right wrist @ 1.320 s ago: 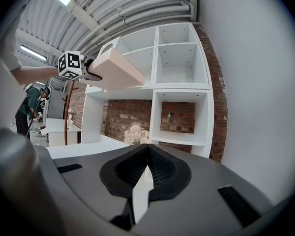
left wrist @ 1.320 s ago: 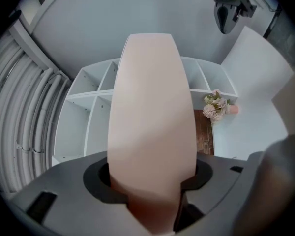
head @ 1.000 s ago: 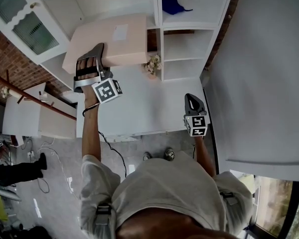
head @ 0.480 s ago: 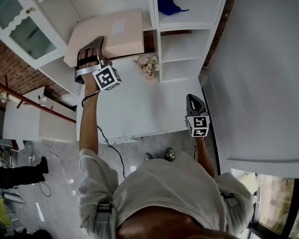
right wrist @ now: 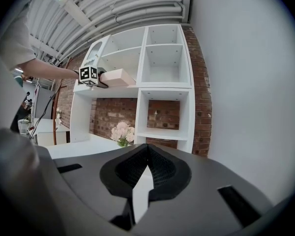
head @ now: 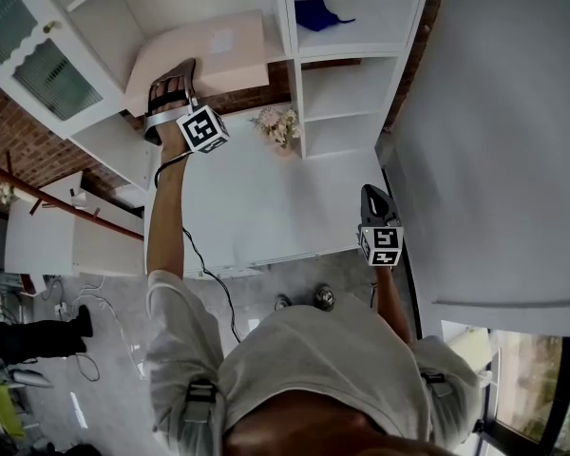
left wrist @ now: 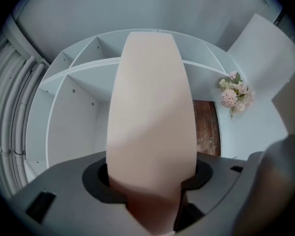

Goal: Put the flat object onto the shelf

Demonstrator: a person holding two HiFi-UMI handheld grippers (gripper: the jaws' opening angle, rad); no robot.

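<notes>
Fingers point(left wrist: 54, 191) of the left gripper point(head: 171, 84) are clamped on the near end of the flat object point(left wrist: 152, 112), a pale pink board-like piece that stands out straight ahead between them. From the head view, the flat object point(head: 218, 50) lies level, and its far end reaches into the wide left compartment of the white shelf point(head: 290, 27). I cannot tell whether it already rests on the compartment's board or is just above it. In the right gripper view the flat object point(right wrist: 119, 76) sits at the front edge of that board.

The right gripper point(head: 375, 202) is well apart from it, over the right edge of the white bench point(head: 266, 207). Its jaws are together at the tips and I see nothing between them point(right wrist: 146, 154).

A small bunch of pale flowers point(head: 277, 123) stands at the back edge of the bench, near the shelf's middle wall. A blue thing point(head: 315, 12) lies in the compartment to the right of the flat object.
</notes>
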